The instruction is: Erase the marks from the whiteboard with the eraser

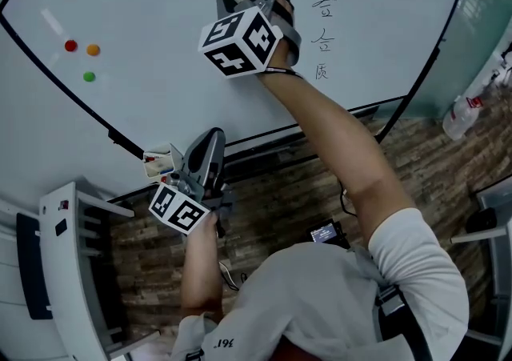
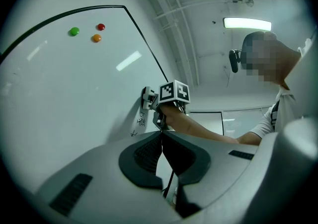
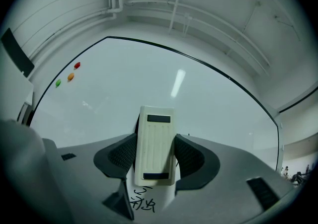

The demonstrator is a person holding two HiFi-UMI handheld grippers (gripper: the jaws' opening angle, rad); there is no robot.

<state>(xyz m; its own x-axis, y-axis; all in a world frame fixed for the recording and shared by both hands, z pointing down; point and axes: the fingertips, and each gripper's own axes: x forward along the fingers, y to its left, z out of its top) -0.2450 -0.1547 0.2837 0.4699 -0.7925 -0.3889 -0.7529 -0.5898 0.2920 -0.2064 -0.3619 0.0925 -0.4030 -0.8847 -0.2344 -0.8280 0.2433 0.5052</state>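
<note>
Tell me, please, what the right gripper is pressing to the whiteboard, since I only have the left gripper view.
Observer: The right gripper has its jaws shut on a pale, ribbed eraser, which stands upright at the whiteboard.
Operator: Thank you. How much writing is there to wipe?
Observer: In the head view, a column of four handwritten characters runs down the board just to the right of the eraser, not yet wiped.
Operator: And where does my left gripper sit relative to the board?
Observer: The left gripper is low down, at the board's bottom edge, beside a small white box.
</note>
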